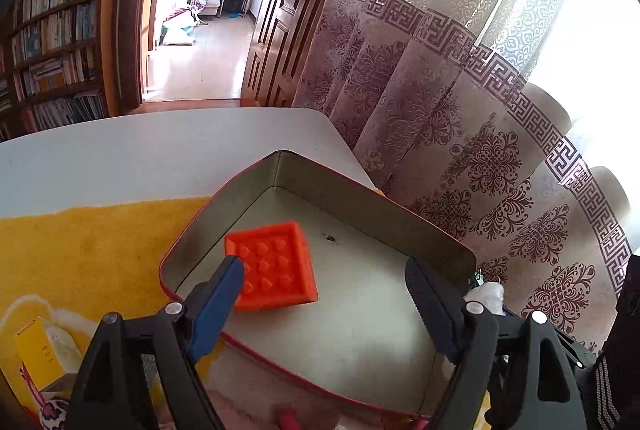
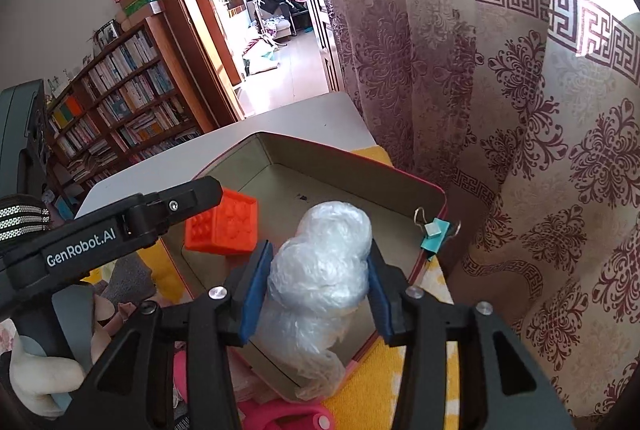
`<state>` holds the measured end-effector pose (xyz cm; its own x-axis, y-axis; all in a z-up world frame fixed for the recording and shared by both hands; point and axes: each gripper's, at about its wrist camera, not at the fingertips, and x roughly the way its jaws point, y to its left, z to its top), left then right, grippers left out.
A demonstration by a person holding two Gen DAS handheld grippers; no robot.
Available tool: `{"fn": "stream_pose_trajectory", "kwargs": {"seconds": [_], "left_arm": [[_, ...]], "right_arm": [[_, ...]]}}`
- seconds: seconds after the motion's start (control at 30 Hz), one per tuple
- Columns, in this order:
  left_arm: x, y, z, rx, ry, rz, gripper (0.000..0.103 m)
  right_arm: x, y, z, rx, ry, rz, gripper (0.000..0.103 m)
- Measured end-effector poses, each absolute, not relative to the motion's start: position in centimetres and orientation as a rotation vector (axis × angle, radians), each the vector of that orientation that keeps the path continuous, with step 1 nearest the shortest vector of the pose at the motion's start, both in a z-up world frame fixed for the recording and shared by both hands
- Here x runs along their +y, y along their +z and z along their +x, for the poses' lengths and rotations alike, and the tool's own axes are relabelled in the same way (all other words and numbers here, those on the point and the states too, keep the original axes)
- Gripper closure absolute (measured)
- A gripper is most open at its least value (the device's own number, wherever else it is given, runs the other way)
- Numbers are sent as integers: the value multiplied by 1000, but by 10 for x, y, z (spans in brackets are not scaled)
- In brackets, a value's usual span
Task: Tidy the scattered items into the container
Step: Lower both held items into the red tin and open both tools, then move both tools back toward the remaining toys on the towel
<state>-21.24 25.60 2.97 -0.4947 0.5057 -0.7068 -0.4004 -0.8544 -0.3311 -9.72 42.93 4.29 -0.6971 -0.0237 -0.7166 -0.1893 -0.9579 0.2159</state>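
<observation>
Right wrist view: the right hand-held gripper (image 2: pixel 318 280) holds a plastic wad (image 2: pixel 320 262) over the tin (image 2: pixel 432 190), poised for dropping. At ten o'clock, the left hand-held gripper (image 1: pixel 324 286) stands wide and empty above the orange block (image 1: pixel 272 266) already inside.

Orange studded block (image 1: pixel 272 266) lies tilted inside open tin (image 1: pixel 400 214).

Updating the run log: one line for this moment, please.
left tool: open, empty | orange studded block: in metal tin | right tool: around crumpled clear plastic bag, over tin

Orange block (image 1: pixel 272 266) beside bare tin (image 1: pixel 360 330) floor
</observation>
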Motion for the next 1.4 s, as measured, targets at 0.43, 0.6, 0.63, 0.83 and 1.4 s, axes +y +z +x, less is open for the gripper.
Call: {"fn": "stream_pose_trajectory", "kwargs": {"seconds": [0.43,0.6,0.63,0.83,1.4], "left_arm": [[181,60,-163,-162,2390,-1064,18],[128,67,-142,-185,2465,-1039,10],[118,66,-138,-190,2486,-1035,7],[66,57,-123,-221,2533,-1056,6],[20,6,-69,-161,2519,-1203,6]], "right_arm": [[400,45,-45,491,2763,-1101,32],[373,45,-27,514,2778,-1104,32],[368,45,-23,521,2782,-1096,32],[351,40,-9,543,2758,-1093,32],[333,16,22,573,2702,-1139,32]]}}
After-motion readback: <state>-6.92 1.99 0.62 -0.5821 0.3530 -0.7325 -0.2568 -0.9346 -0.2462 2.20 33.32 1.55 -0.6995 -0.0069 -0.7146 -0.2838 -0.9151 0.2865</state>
